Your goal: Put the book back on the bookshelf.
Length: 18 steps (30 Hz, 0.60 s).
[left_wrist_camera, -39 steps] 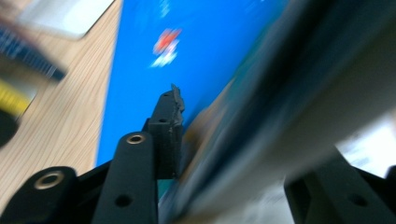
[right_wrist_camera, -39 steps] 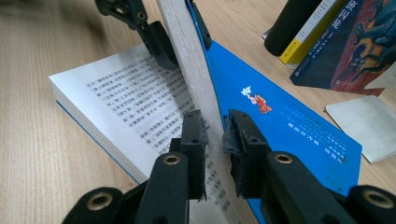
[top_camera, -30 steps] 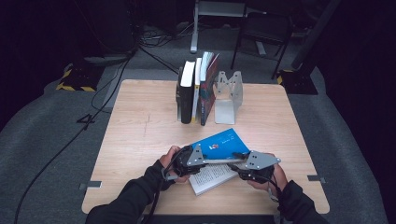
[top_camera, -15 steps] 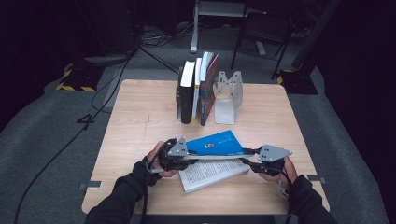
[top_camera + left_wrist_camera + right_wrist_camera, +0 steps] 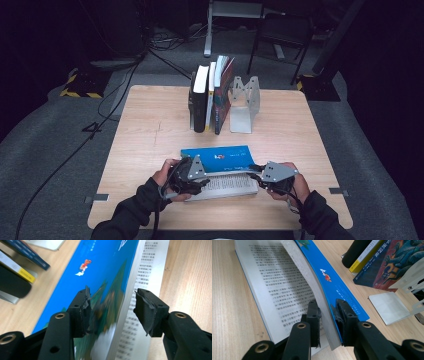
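A paperback book (image 5: 220, 167) lies open near the front edge of the table, its length running left to right. Its cover is bright blue, with a small red and white figure and white lettering on it. The lower part rests flat on the wood, showing a white page of dense printed text that faces up. The upper part, a thick block of pages under the blue cover, is lifted off that page and slopes upward, so the book gapes open along the side nearest the person. In the right gripper view the raised block (image 5: 312, 282) curves slightly, its grey page edges showing.
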Motion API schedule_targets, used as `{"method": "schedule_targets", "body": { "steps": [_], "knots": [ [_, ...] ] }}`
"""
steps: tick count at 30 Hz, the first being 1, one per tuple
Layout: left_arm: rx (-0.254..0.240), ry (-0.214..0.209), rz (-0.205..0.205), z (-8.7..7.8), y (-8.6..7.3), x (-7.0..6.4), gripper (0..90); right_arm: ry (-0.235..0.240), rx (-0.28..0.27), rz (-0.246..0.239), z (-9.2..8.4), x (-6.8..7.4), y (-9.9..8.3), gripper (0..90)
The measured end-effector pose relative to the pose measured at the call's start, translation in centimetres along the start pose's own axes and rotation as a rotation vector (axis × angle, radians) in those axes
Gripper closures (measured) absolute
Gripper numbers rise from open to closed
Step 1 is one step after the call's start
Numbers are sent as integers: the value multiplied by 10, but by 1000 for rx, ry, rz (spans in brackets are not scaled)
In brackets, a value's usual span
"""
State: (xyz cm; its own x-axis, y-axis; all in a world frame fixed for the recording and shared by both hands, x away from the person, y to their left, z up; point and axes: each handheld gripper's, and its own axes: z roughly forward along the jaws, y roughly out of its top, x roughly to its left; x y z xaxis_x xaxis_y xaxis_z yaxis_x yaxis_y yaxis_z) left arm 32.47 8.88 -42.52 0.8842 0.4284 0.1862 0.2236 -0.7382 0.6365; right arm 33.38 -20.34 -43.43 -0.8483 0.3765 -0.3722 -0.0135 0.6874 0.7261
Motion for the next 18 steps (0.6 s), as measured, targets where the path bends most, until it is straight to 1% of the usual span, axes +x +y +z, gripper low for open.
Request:
{"method": "schedule_targets", "body": {
  "steps": [1,2,3,4,5,7,8,10,12,14,15,16,17,18],
  "knots": [
    [0,0,0,0,0,0,467,0,0,0,0,0,0,738],
    [20,10,8,5,4,-7,453,-1,7,-5,1,3,4,739],
    [20,10,8,5,4,-7,441,-1,7,-5,1,3,4,739],
    [24,24,9,9,6,-11,441,0,11,-9,2,4,6,739],
    [33,39,21,13,9,-15,432,5,12,-12,3,6,8,739],
    [43,55,33,18,13,-20,420,10,13,-20,6,9,13,742],
    [47,66,46,22,14,-23,418,13,16,-25,8,12,15,743],
    [82,104,79,30,15,-28,422,27,22,-51,11,18,21,751],
    [104,133,63,35,13,-27,434,34,19,-54,14,22,26,750],
    [107,132,58,36,11,-26,438,38,19,-58,15,23,28,750],
    [95,135,34,37,10,-24,446,39,19,-59,15,25,30,751],
    [92,133,22,36,9,-22,464,40,16,-67,16,26,32,750],
    [77,137,18,34,8,-20,490,41,13,-70,17,27,33,749],
    [66,139,15,32,7,-19,556,47,6,-62,17,26,33,742]
  ]
}}
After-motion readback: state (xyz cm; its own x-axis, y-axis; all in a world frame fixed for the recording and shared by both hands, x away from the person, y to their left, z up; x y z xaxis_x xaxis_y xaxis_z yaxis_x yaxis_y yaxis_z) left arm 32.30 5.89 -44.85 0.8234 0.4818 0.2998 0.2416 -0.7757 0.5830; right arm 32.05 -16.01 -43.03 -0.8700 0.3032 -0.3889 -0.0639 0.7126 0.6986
